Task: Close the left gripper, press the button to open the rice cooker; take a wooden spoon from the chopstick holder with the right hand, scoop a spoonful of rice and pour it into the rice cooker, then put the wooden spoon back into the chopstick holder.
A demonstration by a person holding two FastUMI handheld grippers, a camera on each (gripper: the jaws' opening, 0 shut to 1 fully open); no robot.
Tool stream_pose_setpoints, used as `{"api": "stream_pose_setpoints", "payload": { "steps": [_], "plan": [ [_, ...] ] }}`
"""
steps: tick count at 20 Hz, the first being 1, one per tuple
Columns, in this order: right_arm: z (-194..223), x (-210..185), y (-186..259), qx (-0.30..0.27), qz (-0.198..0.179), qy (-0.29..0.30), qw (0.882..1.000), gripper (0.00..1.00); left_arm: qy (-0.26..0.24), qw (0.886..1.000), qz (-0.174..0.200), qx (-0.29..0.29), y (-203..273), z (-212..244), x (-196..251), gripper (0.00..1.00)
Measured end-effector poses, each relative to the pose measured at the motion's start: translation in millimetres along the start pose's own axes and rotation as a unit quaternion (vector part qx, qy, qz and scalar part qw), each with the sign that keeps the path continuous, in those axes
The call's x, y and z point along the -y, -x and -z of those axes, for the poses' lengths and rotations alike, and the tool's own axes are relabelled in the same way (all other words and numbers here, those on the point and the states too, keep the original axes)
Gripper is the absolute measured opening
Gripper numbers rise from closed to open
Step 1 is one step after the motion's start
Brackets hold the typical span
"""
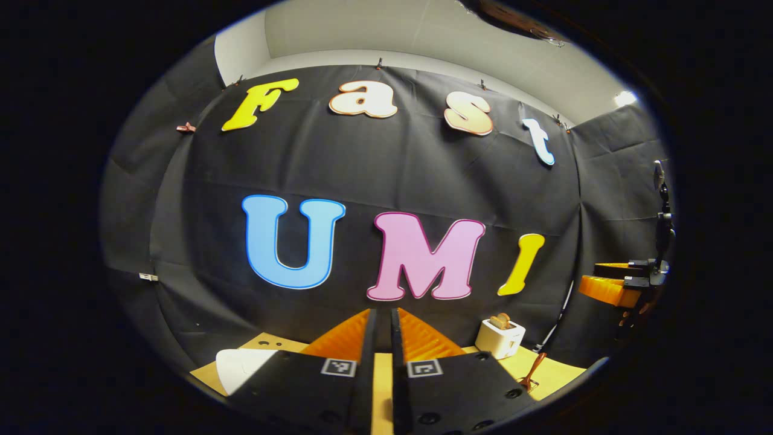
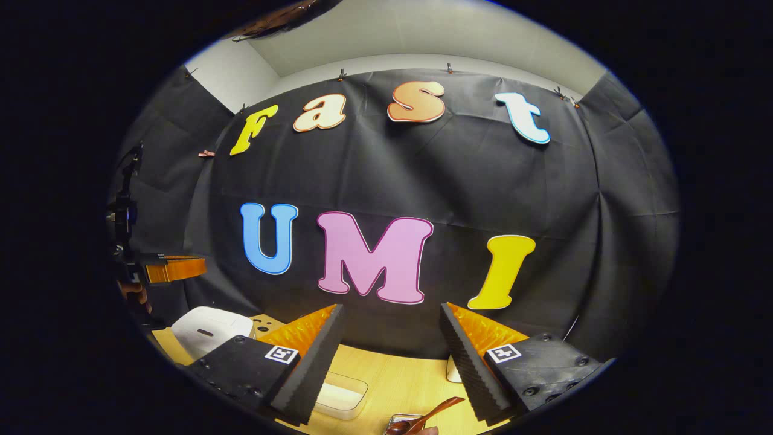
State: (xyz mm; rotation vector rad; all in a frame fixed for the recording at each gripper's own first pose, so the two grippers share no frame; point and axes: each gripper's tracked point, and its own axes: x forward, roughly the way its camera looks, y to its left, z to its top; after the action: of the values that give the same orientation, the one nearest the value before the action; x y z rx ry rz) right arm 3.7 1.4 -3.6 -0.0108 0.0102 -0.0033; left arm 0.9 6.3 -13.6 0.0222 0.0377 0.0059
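Up above the worktop [image 2: 398, 374], both pairs raised and level, facing the booth wall. Nothing touched yet, by the look of it.

Over to the left tongs [image 1: 382, 314]: squeezed to a thin slit, nothing pinched between. Sensible for a blunt poke at a button, so probably readied for the press. Down at lower left, the rice cooker [image 1: 241, 365], white, lid apparently down, near the worktop's left end and well below the tips.

Now the right tongs [image 2: 391, 308]: spread wide, empty, ready to take a handle. Right underneath, the wooden spoon [image 2: 436, 412], bowl down in what looks like the chopstick holder [image 2: 400, 420], handle slanting up and right for an easy pick. Just beside it to the left, a clear tub [image 2: 341, 396] with something white inside, likely the rice, close enough for a short scoop.

Quick count:
- Two pairs of tongs.
- One rice cooker.
- One wooden spoon.
- One holder.
- One clear tub.
- One toaster [image 1: 500, 338] with bread poking out, off to the right at the back, apart from the action.
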Motion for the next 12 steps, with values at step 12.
{"api": "stream_pose_setpoints", "payload": {
  "steps": [12],
  "plan": [
    [3,-1,4,-0.005,0.001,0.002,1.000,0.97,0.017,0.977,-0.117,-0.178,8,114,-98,0.05]
  ]
}}
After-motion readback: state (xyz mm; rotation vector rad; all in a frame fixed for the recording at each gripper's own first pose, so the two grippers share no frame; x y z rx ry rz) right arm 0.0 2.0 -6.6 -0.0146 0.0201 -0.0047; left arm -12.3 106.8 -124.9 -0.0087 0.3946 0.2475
